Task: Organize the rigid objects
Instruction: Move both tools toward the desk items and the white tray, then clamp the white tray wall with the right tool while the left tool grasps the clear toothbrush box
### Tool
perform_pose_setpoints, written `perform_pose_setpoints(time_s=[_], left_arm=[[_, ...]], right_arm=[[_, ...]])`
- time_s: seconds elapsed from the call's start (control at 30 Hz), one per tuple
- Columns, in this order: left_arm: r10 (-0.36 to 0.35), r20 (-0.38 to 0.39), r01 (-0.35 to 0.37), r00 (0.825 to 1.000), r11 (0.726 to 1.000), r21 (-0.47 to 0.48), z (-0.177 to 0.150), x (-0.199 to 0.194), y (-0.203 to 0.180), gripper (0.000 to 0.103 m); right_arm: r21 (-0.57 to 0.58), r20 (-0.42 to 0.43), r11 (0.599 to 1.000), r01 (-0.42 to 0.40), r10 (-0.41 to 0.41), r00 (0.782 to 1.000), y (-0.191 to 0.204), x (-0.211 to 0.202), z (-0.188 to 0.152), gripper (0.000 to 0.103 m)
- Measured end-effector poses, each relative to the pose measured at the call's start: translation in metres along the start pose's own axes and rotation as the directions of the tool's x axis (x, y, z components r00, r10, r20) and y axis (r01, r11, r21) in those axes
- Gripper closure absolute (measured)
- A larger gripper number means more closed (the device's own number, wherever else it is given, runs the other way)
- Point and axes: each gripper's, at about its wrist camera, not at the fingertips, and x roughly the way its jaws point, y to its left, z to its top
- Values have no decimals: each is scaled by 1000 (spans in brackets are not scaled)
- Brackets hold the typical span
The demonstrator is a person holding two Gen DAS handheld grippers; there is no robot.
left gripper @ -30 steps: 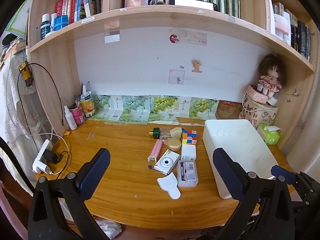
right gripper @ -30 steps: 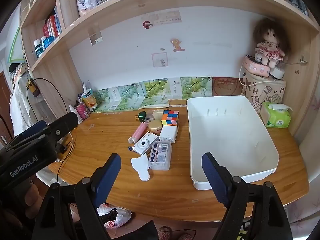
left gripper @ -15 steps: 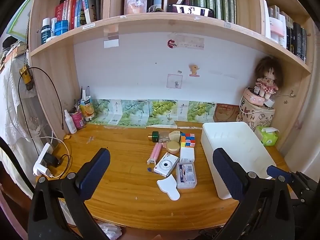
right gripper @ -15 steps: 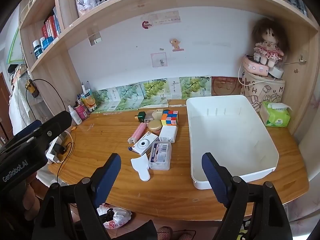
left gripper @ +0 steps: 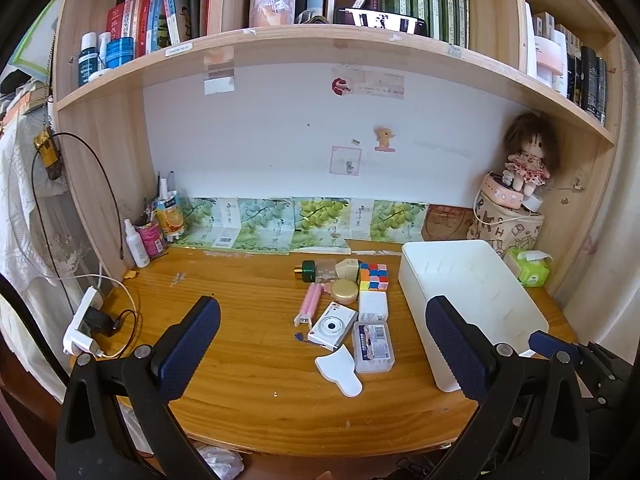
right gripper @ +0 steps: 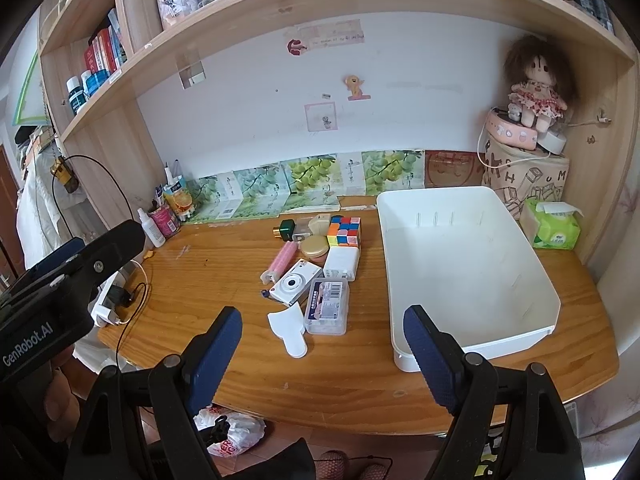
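Two grippers — left [left gripper: 320, 344], right [right gripper: 322, 354] — hang spread and empty before the desk [left gripper: 248, 344], as a second ago. Nothing has moved; the bin [right gripper: 472, 276] holds nothing, the clutter unsorted.

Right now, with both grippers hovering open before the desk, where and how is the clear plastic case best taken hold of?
Probably across its two long sides, coming down from above. The clear plastic case lies flat, its long axis running away from the camera. Its right long side faces bare desk; its left side sits close beside the white camera, so a finger has little room there. The open right gripper is nearer.
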Motion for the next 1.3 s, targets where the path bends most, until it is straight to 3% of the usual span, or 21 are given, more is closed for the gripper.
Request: perform_pose_setpoints(time_s=[0.7, 0.97, 1.23, 1.3], left_arm=[[-125, -140, 120, 982, 992, -41, -7, 43, 28, 1], [-156, -253, 138, 955, 987, -88, -12, 75, 22, 1], [-179, -381, 147, 907, 983, -111, -17, 118, -7, 1], [-171, -393, 134, 904, 984, -120, -16, 127, -15, 1]], right_arm=[[73, -82, 993, 94, -88, 993, 17, 13, -10, 20], [133, -140, 984, 120, -102, 985, -3, 25, -9, 20], [176, -182, 975, 133, -100, 978, -48, 43, 2, 20], [178, -181, 976, 129, -97, 979, -64, 50, 8, 20]])
